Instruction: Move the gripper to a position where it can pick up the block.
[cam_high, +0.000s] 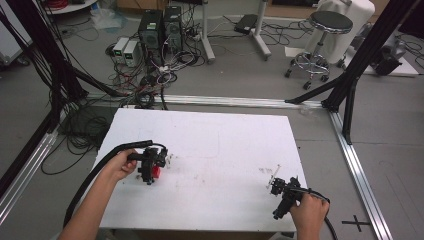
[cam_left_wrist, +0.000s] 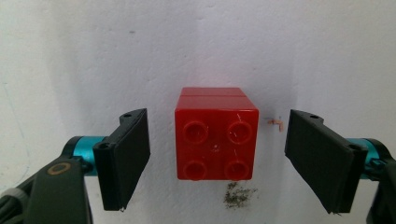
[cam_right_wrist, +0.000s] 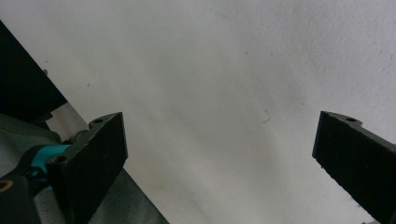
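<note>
Left tongs (cam_left_wrist: 217, 158) hang straight over the small red plastic building block with four round studs on top (cam_left_wrist: 216, 138), jaws spread wide, one pad either side of the block, clear gaps on both, touching nothing. That placement reads as a pre-grasp line-up: pads face the block's two opposite side walls, so closing should pinch it square (judgement, not seen).

The block sits on the white foam-board worktop (cam_high: 220, 145), left-of-centre toward the near edge in the high view, right under the left tongs (cam_high: 150, 167), red block (cam_high: 155, 173) peeking out below them. Studs point up at the camera, so it stands upright on its base. A seam across the far top suggests two bricks stacked, or one tall one (cannot tell). Footprint looks near square; its long axis, if any, runs vertical, along the tongs' approach. A dark smudge (cam_left_wrist: 239, 193) lies just beside its near side.

Right tongs (cam_right_wrist: 219, 154) are also wide open, empty, parked low over bare worktop near the right front corner (cam_high: 278, 186), well apart from the block, probably idle.
</note>
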